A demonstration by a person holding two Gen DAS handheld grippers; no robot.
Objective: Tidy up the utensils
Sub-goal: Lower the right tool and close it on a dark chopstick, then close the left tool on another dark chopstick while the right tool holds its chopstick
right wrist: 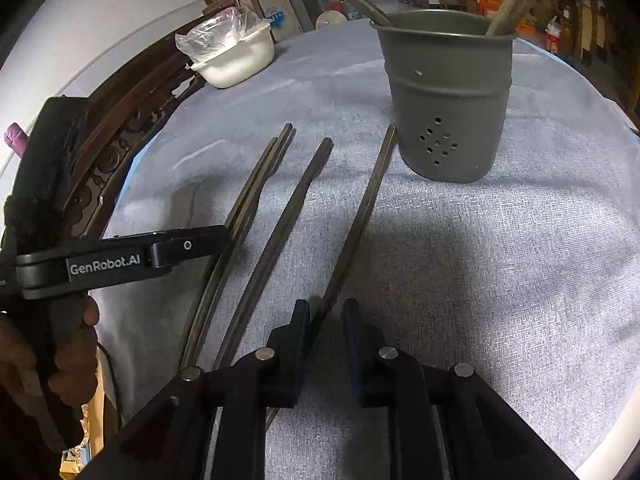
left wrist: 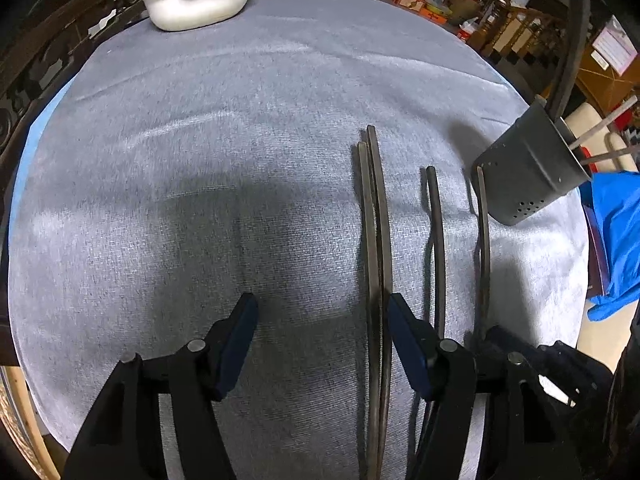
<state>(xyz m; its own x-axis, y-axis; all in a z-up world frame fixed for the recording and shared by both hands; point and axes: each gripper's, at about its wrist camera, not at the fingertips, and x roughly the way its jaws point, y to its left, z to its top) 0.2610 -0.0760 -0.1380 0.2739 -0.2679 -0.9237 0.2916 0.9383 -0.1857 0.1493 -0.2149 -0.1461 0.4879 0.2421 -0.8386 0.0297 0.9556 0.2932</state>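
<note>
right tongs (right wrist: 326,312): nearly closed around rightmost chopstick (right wrist: 360,220), grip uncertain | axis: toward holder (right wrist: 444,100) | left tongs (left wrist: 322,320): open, empty, beside paired chopsticks (left wrist: 376,240)

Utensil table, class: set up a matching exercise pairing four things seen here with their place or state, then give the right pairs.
1. grey holder
2. white tub
3. paired chopsticks
4. right tongs

A. lying flat, side by side
B. nearly closed around one chopstick
C. upright, with chopsticks inside
D. at the far edge, plastic bag inside

Pairs: 1-C, 2-D, 3-A, 4-B
</note>
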